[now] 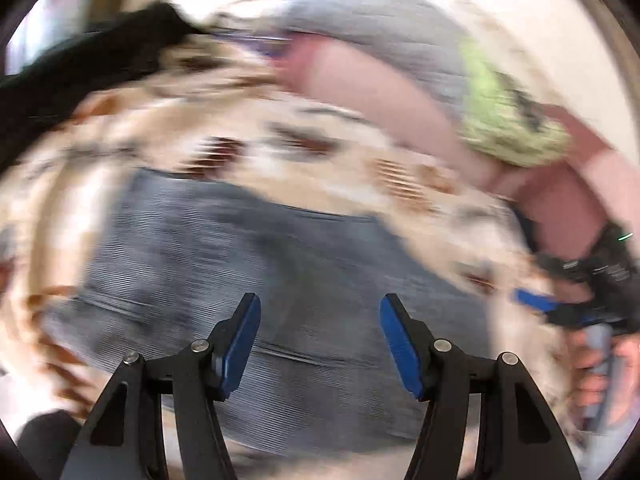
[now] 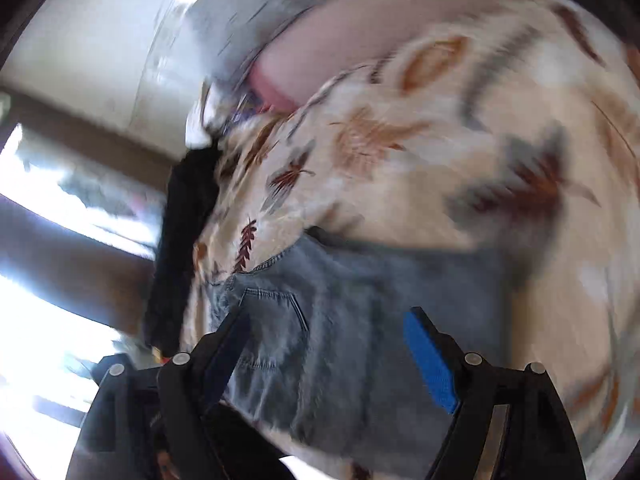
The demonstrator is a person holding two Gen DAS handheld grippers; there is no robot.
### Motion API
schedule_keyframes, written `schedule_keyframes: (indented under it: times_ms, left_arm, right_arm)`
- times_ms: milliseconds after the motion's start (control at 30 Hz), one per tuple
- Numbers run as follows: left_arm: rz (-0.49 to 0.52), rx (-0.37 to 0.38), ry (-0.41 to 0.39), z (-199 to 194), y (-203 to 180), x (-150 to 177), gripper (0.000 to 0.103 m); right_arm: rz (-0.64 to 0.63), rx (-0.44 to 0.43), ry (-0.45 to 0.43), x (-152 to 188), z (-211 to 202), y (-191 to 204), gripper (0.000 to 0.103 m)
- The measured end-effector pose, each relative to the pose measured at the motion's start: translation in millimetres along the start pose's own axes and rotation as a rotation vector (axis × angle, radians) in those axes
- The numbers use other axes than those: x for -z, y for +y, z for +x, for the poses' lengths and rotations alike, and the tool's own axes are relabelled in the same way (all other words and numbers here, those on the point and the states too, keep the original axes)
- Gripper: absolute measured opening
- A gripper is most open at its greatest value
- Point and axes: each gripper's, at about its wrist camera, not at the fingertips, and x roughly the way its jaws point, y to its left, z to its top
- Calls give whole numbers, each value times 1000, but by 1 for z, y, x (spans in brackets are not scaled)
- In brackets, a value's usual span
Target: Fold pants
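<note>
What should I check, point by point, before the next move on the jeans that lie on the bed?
1. Left gripper free: ok. Jaws stand apart, nothing between them.
2. Right gripper free: ok. Jaws stand apart, no cloth pinched.
3. Jeans released and lying on the leaf-print bedspread: ok. They look folded into a compact stack.
4. Fold edges even: cannot tell, both views are blurred.
5. Bed near the jeans: not ok. A dark garment lies at the bedspread's edge and pillows lie beyond.
6. Pocket flat: ok, as far as the right wrist view shows.
</note>
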Motion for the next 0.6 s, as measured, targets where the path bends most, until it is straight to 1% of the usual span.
schedule_keyframes:
  times_ms: [33,67,100,133,167,200,233,267,300,333,367,400,433,467,500,533,567,600]
  left_arm:
    - [-20,-64,17,8,11,1,63]
    - [-42,-107,33,18,21,3,63]
    - [-55,-118,48,28,33,8,63]
    - [-52,-107,49,32,39,12,63]
    - [-34,-106,29,30,38,14,63]
    - [-10,-121,25,28,33,14,63]
    - [12,-139,28,30,29,14,63]
    - [33,-149,27,32,28,15,63]
    - [51,-152,23,31,27,17,63]
    - [56,-149,21,32,24,17,63]
    - [55,-140,18,30,24,17,63]
    - [55,-133,19,29,26,19,63]
    - [59,-129,20,29,25,19,63]
    - [60,-128,19,28,26,19,63]
    - [59,-131,19,26,27,19,63]
    - [62,-137,19,28,29,18,64]
    - [68,-145,20,28,27,18,64]
    - [69,-147,21,29,27,17,65]
  right_arm:
    - [-37,19,22,-8,16,11,81]
    - [-76,38,48,-10,28,19,80]
    - [-124,73,88,-20,56,35,69]
    - [-159,107,115,-23,78,41,56]
    - [-219,166,145,-26,101,49,53]
    - [-281,244,177,-29,126,54,50]
    - [-291,290,230,-29,151,50,42]
    - [-278,312,279,-28,169,44,36]
    - [-315,341,264,-26,178,46,30]
    - [-346,338,247,-24,176,51,18]
    - [-376,334,223,-22,170,58,13]
    - [-415,355,184,-19,162,65,10]
    - [-468,413,138,-15,157,71,5]
    - [-508,470,116,-12,158,70,5]
    - [-497,485,145,-12,165,63,5]
    - [-465,502,196,-12,176,50,6]
    - [-432,481,188,-14,178,42,6]
    - [-393,454,154,-16,170,40,6]
